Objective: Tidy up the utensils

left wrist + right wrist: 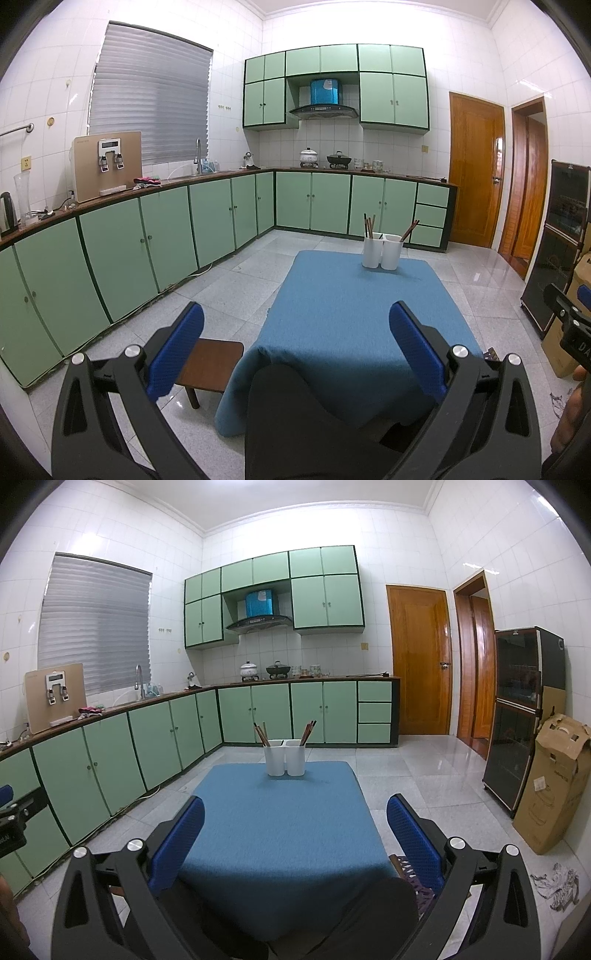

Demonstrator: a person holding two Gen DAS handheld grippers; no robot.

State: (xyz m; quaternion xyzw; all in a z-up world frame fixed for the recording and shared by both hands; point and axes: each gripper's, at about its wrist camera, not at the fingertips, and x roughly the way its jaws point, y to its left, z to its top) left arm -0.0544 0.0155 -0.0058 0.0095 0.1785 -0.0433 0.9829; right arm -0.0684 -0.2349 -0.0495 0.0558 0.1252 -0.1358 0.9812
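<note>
Two white holder cups stand side by side at the far end of a blue-clothed table (332,314) (258,830). The left cup (371,250) (275,758) and the right cup (392,252) (295,757) each hold several brown chopsticks (369,224) (261,734) that lean out of the top. My left gripper (295,317) is open and empty, held near the table's near end, far from the cups. My right gripper (295,812) is open and empty too, above the near end.
A small wooden stool (210,365) stands left of the table. Green cabinets (110,251) run along the left and far walls. A dark appliance cabinet (517,716) and a cardboard box (554,782) stand at the right. A patterned stool (413,878) sits by the table's right corner.
</note>
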